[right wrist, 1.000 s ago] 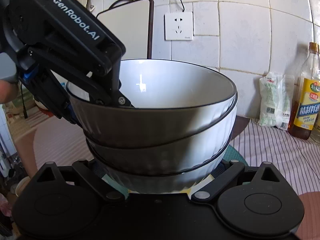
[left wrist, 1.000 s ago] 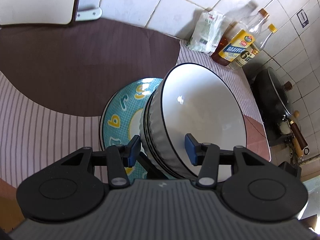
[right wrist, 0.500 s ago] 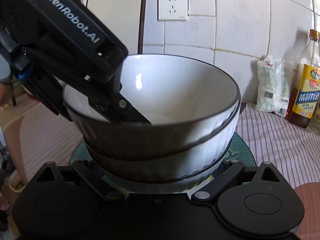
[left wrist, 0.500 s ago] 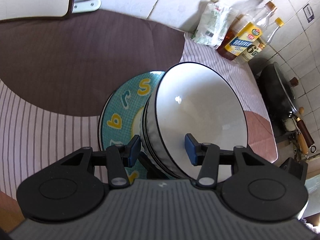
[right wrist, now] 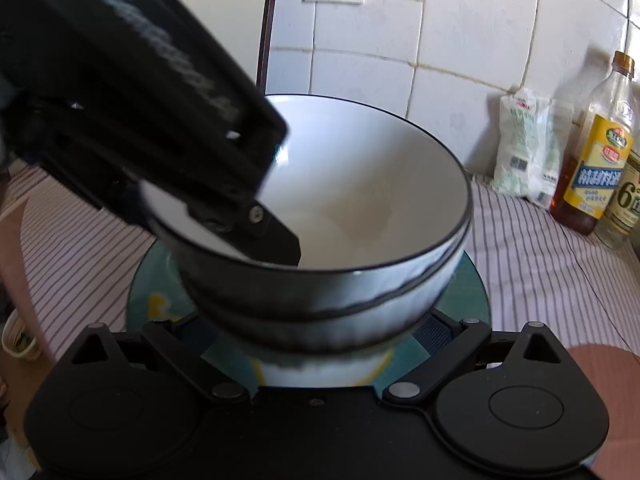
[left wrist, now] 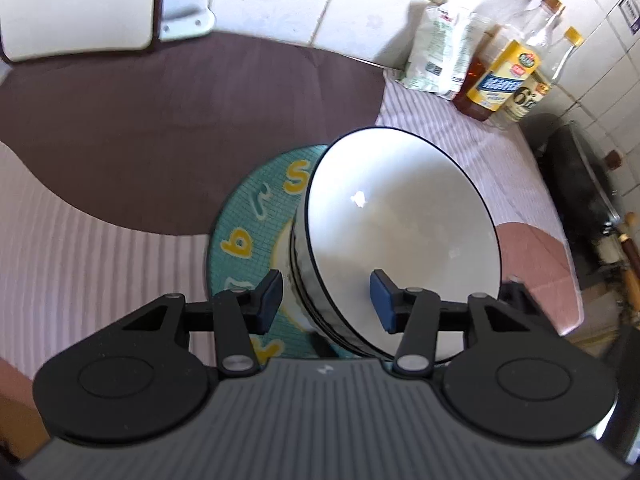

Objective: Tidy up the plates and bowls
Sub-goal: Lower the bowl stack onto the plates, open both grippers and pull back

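Left gripper (left wrist: 326,306) jaws apart, straddling rim of stacked white black-rimmed ceramic bowls (left wrist: 400,236) on teal lettered plate (left wrist: 256,216); right gripper (right wrist: 316,344) state unclear. Risk: stack tips if rim snagged.

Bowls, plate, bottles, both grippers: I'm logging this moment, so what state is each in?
Bowls: nested, upright, empty, standing on the plate.
Plate: flat on the cloth, under the bowls.
Left gripper: open, fingers either side of the bowls' rim, not touching.
Right gripper: fingertips hidden behind the bowls.
Bottles: upright, capped, by the wall.
Bag: upright against the wall.
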The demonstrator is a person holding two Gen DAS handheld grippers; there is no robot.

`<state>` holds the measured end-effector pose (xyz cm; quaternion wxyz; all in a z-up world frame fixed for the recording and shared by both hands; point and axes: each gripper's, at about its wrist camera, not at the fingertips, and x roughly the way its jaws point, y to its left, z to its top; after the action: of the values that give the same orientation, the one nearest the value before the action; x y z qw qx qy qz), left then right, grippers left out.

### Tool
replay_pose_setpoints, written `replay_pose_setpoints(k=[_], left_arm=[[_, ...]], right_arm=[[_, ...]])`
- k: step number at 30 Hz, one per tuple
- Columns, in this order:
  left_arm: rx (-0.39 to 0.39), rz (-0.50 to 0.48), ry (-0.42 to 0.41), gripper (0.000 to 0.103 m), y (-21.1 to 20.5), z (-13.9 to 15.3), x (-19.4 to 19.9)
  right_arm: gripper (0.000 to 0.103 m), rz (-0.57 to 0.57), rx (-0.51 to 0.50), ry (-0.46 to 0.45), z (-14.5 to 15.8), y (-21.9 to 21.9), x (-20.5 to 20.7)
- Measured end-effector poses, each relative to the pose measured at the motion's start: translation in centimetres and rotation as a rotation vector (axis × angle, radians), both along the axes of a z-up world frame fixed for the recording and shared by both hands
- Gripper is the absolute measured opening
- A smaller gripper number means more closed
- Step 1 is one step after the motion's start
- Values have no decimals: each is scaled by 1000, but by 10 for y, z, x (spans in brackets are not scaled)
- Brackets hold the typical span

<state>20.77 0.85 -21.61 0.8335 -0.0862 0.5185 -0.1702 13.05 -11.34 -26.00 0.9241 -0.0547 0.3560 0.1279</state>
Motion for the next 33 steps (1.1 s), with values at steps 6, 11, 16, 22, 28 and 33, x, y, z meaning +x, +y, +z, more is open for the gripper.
replay_pose_setpoints(k=[6,11,16,22,28,33], left_arm=[[204,56,-96,65,-2,37,-23],[165,87,-109,69,14,66,-41],[168,72,-167,83,18,100,-66],[180,48,-239,97,16,137,-99],[195,117,-301,97,25,170,-130],[195,117,-301,97,32,203,-150]], right_arm=[[100,-97,56,86,26,-21,-21],[100,-134,93,90,47,-40,-44],[100,-183,70,34,72,-49,-63],[101,-302,113,28,96,-66,-72],[101,-461,108,-7,133,-83,-91],[101,-430,79,32,172,-97,-105]])
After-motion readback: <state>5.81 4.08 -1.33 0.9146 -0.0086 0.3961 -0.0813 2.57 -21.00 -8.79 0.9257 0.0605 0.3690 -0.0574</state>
